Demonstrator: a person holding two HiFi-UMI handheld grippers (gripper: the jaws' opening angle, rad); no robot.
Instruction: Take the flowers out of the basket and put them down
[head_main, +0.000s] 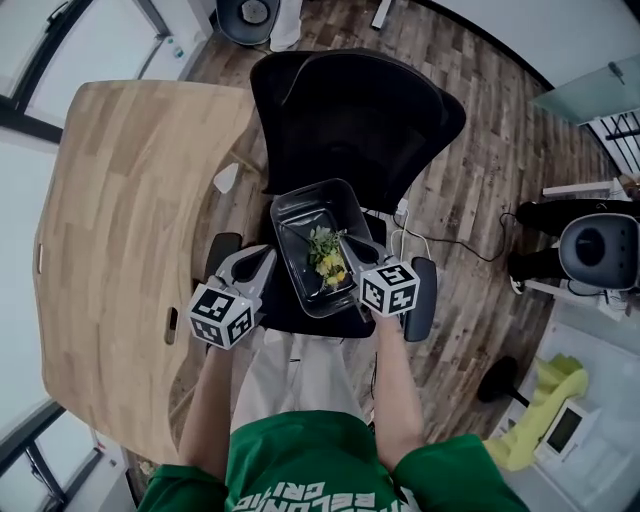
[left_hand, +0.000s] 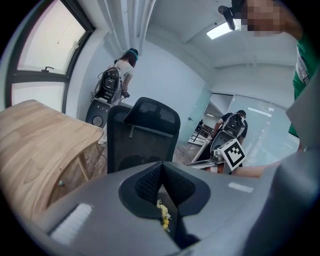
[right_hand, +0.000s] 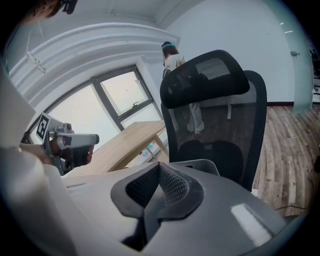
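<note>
The left tongs and right tongs are clenched on opposite rims of the dark see-through plastic basket at frame centre. It is held over the black office chair, with the yellow-green flowers lying inside it. The light wooden bench edge is close at left, and open plank floor is seen at right.

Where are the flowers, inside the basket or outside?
Inside: the flowers lie between the walls of the basket.

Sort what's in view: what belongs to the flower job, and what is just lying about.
Job:
flowers
basket
chair under the basket
left tool
right tool

Lying about:
wooden table
yellow cloth
floor cable
</note>
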